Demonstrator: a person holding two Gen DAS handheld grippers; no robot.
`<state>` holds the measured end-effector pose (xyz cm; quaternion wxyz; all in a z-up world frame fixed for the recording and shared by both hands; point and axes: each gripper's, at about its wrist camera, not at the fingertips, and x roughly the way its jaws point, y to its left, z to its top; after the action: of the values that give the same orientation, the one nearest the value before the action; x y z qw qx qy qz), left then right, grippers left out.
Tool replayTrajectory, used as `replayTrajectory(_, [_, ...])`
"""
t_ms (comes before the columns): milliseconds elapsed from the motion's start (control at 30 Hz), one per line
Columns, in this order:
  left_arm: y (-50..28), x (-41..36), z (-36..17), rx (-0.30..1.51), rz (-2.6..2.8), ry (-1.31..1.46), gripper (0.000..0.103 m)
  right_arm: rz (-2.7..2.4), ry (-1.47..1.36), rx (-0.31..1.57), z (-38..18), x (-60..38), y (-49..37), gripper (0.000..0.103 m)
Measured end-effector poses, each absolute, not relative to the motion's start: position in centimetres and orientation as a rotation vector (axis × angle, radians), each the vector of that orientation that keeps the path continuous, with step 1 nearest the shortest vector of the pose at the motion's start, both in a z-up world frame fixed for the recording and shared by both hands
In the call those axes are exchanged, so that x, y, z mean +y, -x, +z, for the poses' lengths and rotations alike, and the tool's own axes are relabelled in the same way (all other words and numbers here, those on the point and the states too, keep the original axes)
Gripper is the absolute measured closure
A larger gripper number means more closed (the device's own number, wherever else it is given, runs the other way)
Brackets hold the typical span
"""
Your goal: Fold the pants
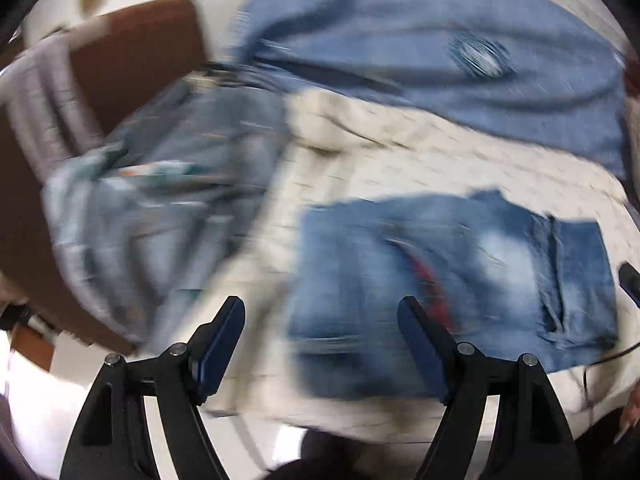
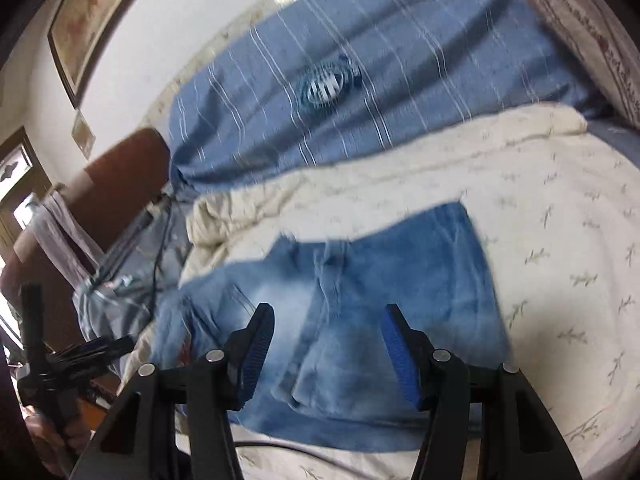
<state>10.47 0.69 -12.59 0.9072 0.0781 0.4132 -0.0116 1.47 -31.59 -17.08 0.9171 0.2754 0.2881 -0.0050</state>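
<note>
We work on a bed (image 2: 560, 208) with cream quilt. Left gripper (image 1: 320, 344) and right gripper (image 2: 328, 352) both hang released, empty, over the folded jeans (image 2: 380, 280) just ahead. Risk: a one-layer pinch unfolds the stack. Beyond, a blue blanket (image 2: 360, 40); bare quilt gives room rightward.

— How does the left gripper (image 1: 322, 350) stand?

— Jaws wide apart, nothing between the pads, hanging above the near edge of the folded pants (image 1: 452, 276). Its view is smeared, so the exact height is hard to judge.

— And the right gripper (image 2: 328, 354)?

— Also parted, narrower, empty, poised over the pants, apparently clear of the cloth.
</note>
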Motion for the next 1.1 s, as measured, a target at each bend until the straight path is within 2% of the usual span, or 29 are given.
replayTrajectory(233, [-9.2, 6.4, -12.5, 0.896, 0.046, -0.09, 0.023, -0.045, -0.579, 0.698, -18.4, -32.4, -2.4, 0.044])
replayTrajectory(400, [-8.6, 6.4, -15.2, 0.965, 0.024, -0.06, 0.023, 0.0, -0.575, 0.933, -21.6, -31.3, -3.4, 0.044])
replayTrajectory(500, [-8.8, 5.6, -16.5, 1.003, -0.028, -0.024, 0.023, 0.037, -0.518, 0.866, -19.8, -30.5, -2.1, 0.044])
replayTrajectory(667, [-9.3, 4.5, -16.9, 1.015, -0.074, -0.009, 0.023, 0.129, -0.666, 0.617, -15.1, -31.8, 1.3, 0.044])
replayTrajectory(733, [-9.8, 4.4, -16.9, 1.006, -0.083, 0.0, 0.023, 0.175, -0.66, 0.498, -15.0, -31.8, 2.5, 0.04])
replayTrajectory(800, [-10.2, 4.4, -17.0, 1.005, -0.091, 0.01, 0.023, 0.148, -0.626, 0.515, -16.9, -31.7, 2.6, 0.04])
replayTrajectory(867, [-10.5, 4.6, -17.3, 1.0, -0.107, 0.032, 0.023, 0.127, -0.681, 0.665, -18.7, -31.7, 0.7, 0.039])
replayTrajectory(967, [-11.0, 4.9, -18.0, 1.007, -0.126, 0.075, 0.023, 0.177, -0.655, 0.59, -17.7, -30.9, 0.1, 0.039])
replayTrajectory(1100, [-12.4, 5.0, -19.7, 1.051, -0.105, 0.089, 0.023, 0.255, -0.653, 0.609, -17.5, -28.8, -1.1, 0.039])
